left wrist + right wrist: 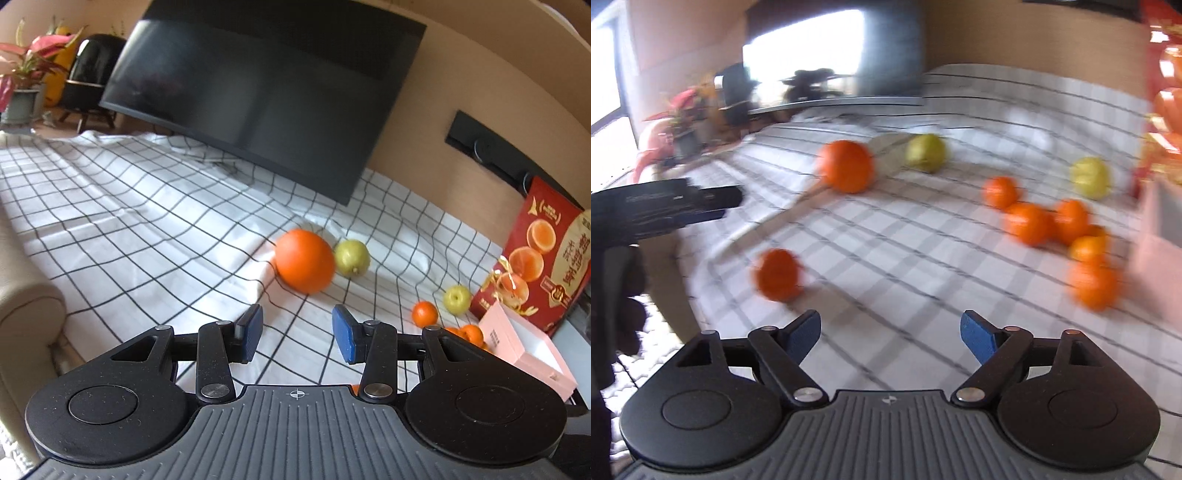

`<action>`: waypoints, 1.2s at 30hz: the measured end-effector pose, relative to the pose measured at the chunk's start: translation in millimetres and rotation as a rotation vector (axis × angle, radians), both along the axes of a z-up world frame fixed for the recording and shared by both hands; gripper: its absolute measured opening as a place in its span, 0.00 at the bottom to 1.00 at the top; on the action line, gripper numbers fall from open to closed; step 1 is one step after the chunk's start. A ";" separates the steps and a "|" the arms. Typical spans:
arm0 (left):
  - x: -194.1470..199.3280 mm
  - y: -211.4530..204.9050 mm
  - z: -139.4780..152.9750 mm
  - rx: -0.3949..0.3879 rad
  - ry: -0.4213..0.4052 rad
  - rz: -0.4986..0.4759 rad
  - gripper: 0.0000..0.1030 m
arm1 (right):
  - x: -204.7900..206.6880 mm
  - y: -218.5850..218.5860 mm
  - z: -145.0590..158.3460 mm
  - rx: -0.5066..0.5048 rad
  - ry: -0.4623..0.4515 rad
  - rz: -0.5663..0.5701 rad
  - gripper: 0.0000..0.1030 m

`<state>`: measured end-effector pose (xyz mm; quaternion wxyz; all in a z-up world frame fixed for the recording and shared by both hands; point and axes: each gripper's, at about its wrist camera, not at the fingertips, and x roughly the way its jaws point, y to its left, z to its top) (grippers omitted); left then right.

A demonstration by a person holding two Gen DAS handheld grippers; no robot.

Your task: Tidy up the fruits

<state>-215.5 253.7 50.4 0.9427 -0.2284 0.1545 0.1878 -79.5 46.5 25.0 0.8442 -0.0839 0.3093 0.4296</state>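
1. Our left gripper (pixel 297 334) hovers over the checked cloth (pixel 129 221) with its blue pads partly spread and nothing between them.
2. Ahead of it we see a large orange (pixel 304 261) lying on the cloth, with a yellow-green fruit (pixel 352 257) just beside it on the right, the two touching or nearly so.
3. Further right, a small mandarin (pixel 424 314) and a second yellow-green fruit (pixel 457 300) sit near a red printed box (pixel 535 258); more small oranges are bunched against a pink box (pixel 532 350), half hidden by the gripper body.
4. A dark screen (pixel 266 92) stands at the back of the cloth, and a potted plant (pixel 26 74) shows at far left.
5. Our right gripper (pixel 890 338) is spread wide and holds nothing; the whole right wrist view is smeared with blur.
6. From that view we make out a lone orange (pixel 777 275) near the gripper's left finger, and a cluster of mandarins (pixel 1052 221) at right, well apart from it.
7. The left gripper's dark body also shows at that view's left edge, above the cloth.
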 end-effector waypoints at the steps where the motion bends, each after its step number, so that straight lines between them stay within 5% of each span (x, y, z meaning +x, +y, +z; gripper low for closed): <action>1: -2.2 1.0 -0.2 -0.003 -0.006 0.002 0.45 | -1.1 10.1 -0.3 0.010 0.006 0.011 0.81; 8: -11.3 8.6 -7.3 -0.040 -0.005 0.021 0.45 | -5.9 80.3 -14.2 -0.004 0.028 0.076 0.81; 11: -13.5 7.7 -11.1 -0.041 0.007 0.006 0.45 | -11.9 94.1 -18.2 -0.031 0.010 0.088 0.61; 12: -14.9 6.5 -11.4 -0.033 0.010 -0.001 0.45 | -13.6 98.1 -19.8 -0.051 -0.005 0.103 0.44; 13: -16.3 4.7 -11.7 -0.025 0.011 -0.009 0.45 | -13.7 96.4 -19.3 -0.058 -0.007 0.122 0.43; 19: -16.7 -15.6 -14.3 0.014 0.038 -0.087 0.45 | -3.3 24.7 0.0 -0.032 -0.026 0.038 0.43; 26: 15.2 -75.5 -16.9 0.020 0.045 -0.329 0.45 | 16.2 -107.5 0.4 -0.075 -0.168 -0.312 0.43; 30: 43.2 -119.9 -15.3 0.075 0.069 -0.444 0.45 | 29.7 -170.4 -6.7 -0.051 -0.129 -0.472 0.43; 36: 100.6 -162.2 -8.0 0.099 0.058 -0.565 0.45 | 44.0 -198.2 -26.6 -0.069 -0.154 -0.602 0.43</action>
